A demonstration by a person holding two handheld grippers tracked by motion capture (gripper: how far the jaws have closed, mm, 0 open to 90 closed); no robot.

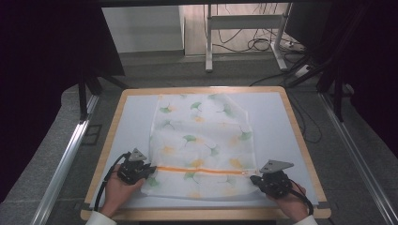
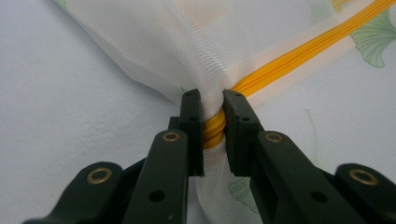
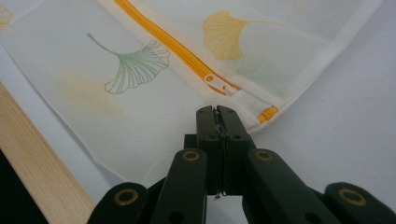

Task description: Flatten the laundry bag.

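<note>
A: How is the left gripper (image 2: pixel 213 122) set?

B: Its jaws are closed to a narrow gap and clamped on the bunched left end of the orange zipper (image 2: pixel 299 55), with the white mesh of the laundry bag (image 2: pixel 168 42) gathered between the pads. In the high view the left gripper (image 1: pixel 149 169) is seen at the bag's near left edge.

A: And the right gripper (image 3: pixel 216 113)?

B: Its jaws are pressed fully together. A thin metal piece is pinched between the tips, apparently the zipper pull; this cannot be confirmed. The zipper slider (image 3: pixel 217 83) lies just beyond the tips, near the bag's right edge.

A: How are the hands posed?

B: The left hand (image 1: pixel 119 190) is held low at the near left, the right hand (image 1: pixel 288 201) at the near right. Both grippers are pointed inward along the zipper line.

A: Where is the bag located?

B: The laundry bag (image 1: pixel 202 140) is laid flat at the middle of the table (image 1: pixel 277 117), the zipper (image 1: pixel 202 169) running left to right near its near edge.
</note>
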